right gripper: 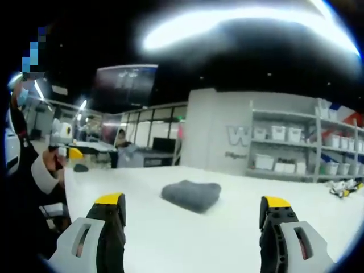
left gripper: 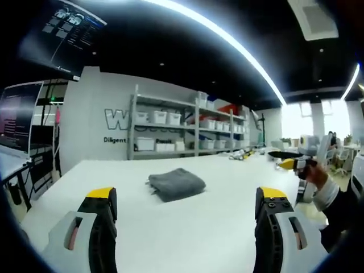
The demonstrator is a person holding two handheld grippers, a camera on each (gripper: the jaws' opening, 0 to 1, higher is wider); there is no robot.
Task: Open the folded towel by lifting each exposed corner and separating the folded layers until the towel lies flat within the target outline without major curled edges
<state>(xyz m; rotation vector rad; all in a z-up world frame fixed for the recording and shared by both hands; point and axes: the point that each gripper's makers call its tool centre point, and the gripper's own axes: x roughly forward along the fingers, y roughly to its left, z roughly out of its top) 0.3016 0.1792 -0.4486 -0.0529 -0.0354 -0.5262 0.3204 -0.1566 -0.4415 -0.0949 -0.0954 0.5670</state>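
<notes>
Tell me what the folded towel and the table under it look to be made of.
Towel: soft grey fabric, likely terry or microfibre; its matte, fuzzy surface and rounded, bulging folds suggest a thick pile.
Table: smooth white hard top, possibly laminate or painted board; it shows a faint sheen and no grain, so the exact material stays open.

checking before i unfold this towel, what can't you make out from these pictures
- Towel corners and layers: too small in the left gripper view, blurred in the right gripper view.
- Target outline: none can be made out on the white table; glare and blur may hide it.
- Towel's far side and underside: hidden by its own bulk.
- Bins on the shelves: contents too small.
- Both views: the jaws stand wide apart, cut off by the bottom edge.
</notes>
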